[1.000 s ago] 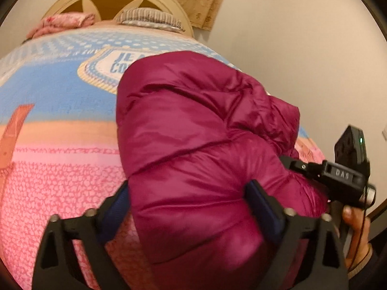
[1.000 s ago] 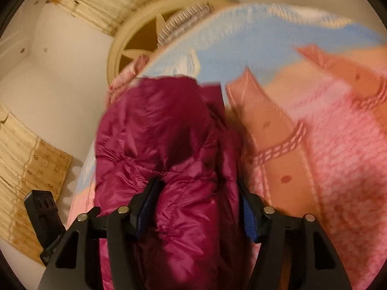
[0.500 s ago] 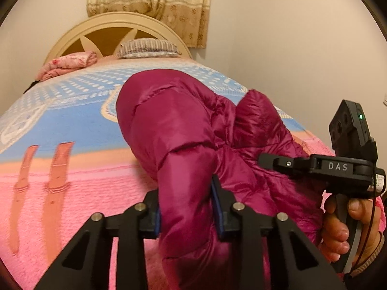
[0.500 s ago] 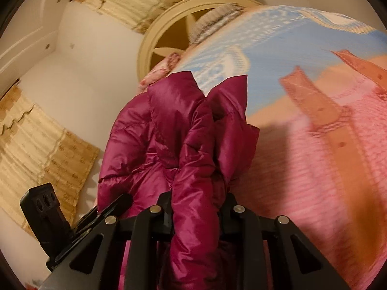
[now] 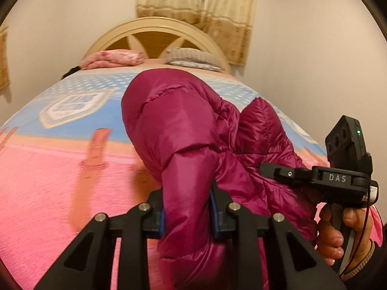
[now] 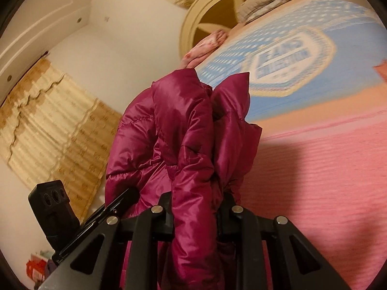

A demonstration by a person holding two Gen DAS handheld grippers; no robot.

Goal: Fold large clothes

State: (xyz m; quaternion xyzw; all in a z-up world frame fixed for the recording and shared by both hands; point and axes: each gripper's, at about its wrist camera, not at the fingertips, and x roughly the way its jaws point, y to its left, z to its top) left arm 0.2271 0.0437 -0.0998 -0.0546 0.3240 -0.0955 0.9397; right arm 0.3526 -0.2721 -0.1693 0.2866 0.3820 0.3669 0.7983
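Item: magenta puffer jacket (image 5: 183, 130), bunched and hanging above the pink-and-blue bedspread (image 5: 48, 169), toward the foot end, far from the headboard (image 5: 154, 33). Left claw (image 5: 187, 211) is clamping a thick fold of the jacket, its jaws closing further on the padding. Right claw (image 6: 194, 220) is gripping another fold beside it, a hand (image 5: 336, 232) squeezing its handle. Two pillows (image 5: 113, 58) are lying against the headboard; curtains (image 5: 217, 7) are hanging behind it.

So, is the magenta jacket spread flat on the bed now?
No. The magenta jacket is bunched, pinched by the left gripper and right gripper, with its near part raised off the bed.
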